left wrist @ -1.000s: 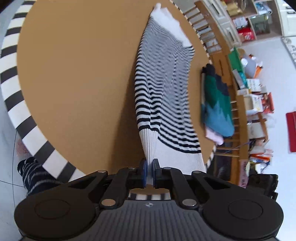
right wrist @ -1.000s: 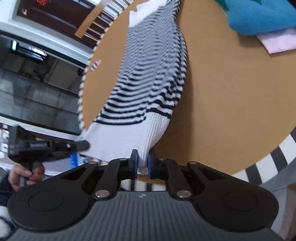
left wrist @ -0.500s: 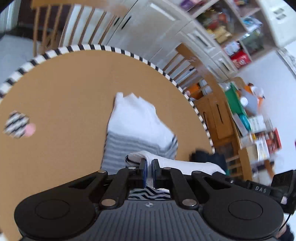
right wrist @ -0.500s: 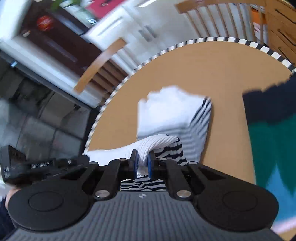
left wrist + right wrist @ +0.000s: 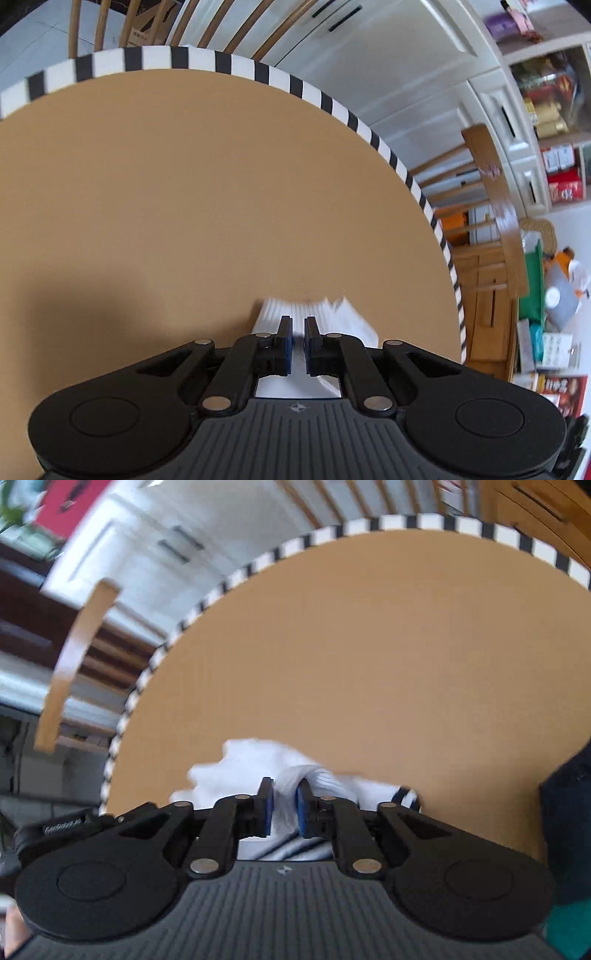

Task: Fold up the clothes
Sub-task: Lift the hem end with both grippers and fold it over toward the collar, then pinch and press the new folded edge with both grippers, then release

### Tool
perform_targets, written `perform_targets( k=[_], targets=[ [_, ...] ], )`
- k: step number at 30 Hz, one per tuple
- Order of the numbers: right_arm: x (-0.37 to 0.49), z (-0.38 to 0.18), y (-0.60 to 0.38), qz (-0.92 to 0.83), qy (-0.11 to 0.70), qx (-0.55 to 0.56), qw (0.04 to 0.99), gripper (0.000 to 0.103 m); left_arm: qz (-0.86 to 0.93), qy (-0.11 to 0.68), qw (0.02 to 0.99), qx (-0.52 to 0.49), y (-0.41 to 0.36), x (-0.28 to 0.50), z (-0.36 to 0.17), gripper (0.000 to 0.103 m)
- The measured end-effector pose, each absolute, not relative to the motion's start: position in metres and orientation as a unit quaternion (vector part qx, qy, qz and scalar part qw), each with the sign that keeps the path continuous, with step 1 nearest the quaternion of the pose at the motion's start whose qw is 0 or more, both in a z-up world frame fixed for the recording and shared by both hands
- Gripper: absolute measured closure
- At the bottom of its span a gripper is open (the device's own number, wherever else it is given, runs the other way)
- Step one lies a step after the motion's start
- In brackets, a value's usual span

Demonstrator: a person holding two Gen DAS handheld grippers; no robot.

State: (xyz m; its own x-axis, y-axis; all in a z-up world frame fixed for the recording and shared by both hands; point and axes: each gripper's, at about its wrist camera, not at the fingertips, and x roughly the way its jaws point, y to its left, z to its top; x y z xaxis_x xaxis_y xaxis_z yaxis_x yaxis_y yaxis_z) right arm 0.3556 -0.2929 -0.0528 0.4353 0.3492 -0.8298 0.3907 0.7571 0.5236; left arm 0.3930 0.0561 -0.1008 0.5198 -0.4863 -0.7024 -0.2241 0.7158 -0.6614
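A second earlier the black-and-white striped knit sweater (image 5: 295, 786) had been stretched long across the round tan table with the striped rim (image 5: 221, 184), each gripper pinching a corner of its white ribbed hem at the near edge. By this moment both had carried that hem forward over the body, so the sweater lay doubled near the middle of the table, and mostly white ribbing showed ahead of the fingers.

The left gripper (image 5: 298, 325) had its jaws slightly parted, with white cloth lying under and between them; whether it pinched anything I could not tell. The right gripper (image 5: 282, 794) was closed on a bunched fold of the ribbing. A dark navy and teal garment (image 5: 565, 812) sat apart at the right.

To my eye the lengthwise fold had just landed, with the hem about to be let go.
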Motion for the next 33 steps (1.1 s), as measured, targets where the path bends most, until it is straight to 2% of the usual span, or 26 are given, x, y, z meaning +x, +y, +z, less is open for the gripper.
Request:
perform_targets(
  k=[1,2,4,6,10,12,16,25,26,27,33],
  targets=[
    [0.357,-0.055,-0.297,-0.029,0.517,0.357,0.778,0.078,-0.08,0.481,0.789,-0.373,0.057,0.404,-0.107,0.097],
    [0.356,-0.056,-0.3,-0.042,0.5,0.357,0.788,0.065,-0.077,0.479,0.788,-0.379,0.059,0.414,-0.114,0.088],
    [0.35,-0.051,-0.305,-0.062,0.47,0.326,0.818,0.063,-0.084,0.461,0.802,-0.371,0.063,0.419,-0.116,0.073],
    [0.339,-0.043,-0.302,-0.027,0.447,0.267,0.853,0.066,-0.115,0.442,0.828,-0.324,0.065,0.405,-0.107,0.073],
    [0.301,-0.043,-0.268,0.048,0.418,0.079,0.904,0.071,-0.196,0.411,0.88,-0.134,0.038,0.355,-0.101,0.073],
    [0.293,-0.056,-0.251,0.059,0.412,0.018,0.909,0.079,-0.207,0.399,0.889,-0.085,0.021,0.34,-0.108,0.073],
    [0.299,-0.075,-0.238,0.061,0.406,0.031,0.911,0.08,-0.188,0.396,0.898,-0.035,-0.004,0.332,-0.125,0.077],
    [0.326,-0.09,-0.228,0.054,0.426,0.035,0.902,0.081,-0.162,0.398,0.903,-0.024,-0.012,0.35,-0.137,0.077],
    [0.327,-0.09,-0.23,0.053,0.426,0.045,0.902,0.092,-0.158,0.395,0.905,-0.023,-0.014,0.352,-0.138,0.081],
    [0.326,-0.088,-0.233,0.049,0.422,0.054,0.904,0.099,-0.155,0.392,0.907,-0.023,-0.015,0.355,-0.14,0.082],
    [0.32,-0.077,-0.263,0.012,0.393,0.128,0.911,0.099,-0.122,0.369,0.92,-0.039,-0.015,0.356,-0.139,0.093]
  ],
)
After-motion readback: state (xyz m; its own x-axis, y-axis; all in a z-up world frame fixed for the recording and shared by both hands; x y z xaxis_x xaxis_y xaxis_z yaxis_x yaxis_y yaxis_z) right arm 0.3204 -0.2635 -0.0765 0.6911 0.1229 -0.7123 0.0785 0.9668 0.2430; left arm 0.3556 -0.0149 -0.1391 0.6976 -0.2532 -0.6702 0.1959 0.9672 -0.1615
